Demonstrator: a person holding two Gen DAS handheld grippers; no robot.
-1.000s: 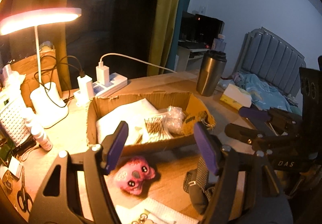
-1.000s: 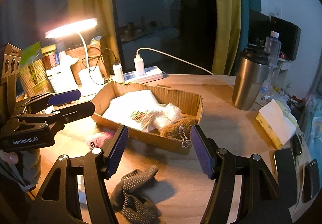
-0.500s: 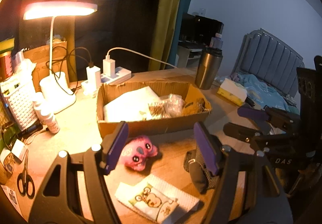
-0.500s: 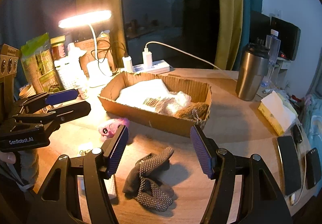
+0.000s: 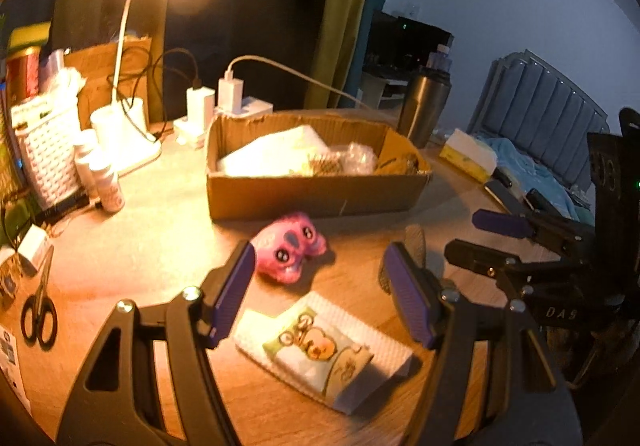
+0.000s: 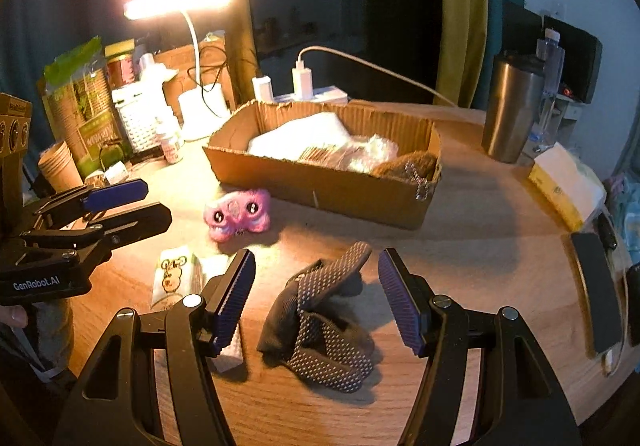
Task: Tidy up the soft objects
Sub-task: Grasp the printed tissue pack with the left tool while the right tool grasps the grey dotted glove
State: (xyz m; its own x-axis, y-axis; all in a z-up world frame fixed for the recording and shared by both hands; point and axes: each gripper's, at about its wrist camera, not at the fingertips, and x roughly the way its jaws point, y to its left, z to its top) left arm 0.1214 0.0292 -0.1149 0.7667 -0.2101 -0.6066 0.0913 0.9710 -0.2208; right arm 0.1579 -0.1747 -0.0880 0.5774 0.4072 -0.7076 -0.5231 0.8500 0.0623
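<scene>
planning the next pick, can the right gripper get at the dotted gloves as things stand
Probably yes. The right gripper has its jaws wide open with the dotted gloves lying right between and below them on the bare table. Nothing lies over the gloves, and the left gripper sits off to the side.

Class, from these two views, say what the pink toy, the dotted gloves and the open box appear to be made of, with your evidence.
Pink toy: likely plush fabric, with a fuzzy matte surface.
Dotted gloves: dark knit, probably with rubbery grip dots in pale rows; they lie limp.
Open box: corrugated cardboard, brown and matte, with fluting showing along its torn rim.
</scene>
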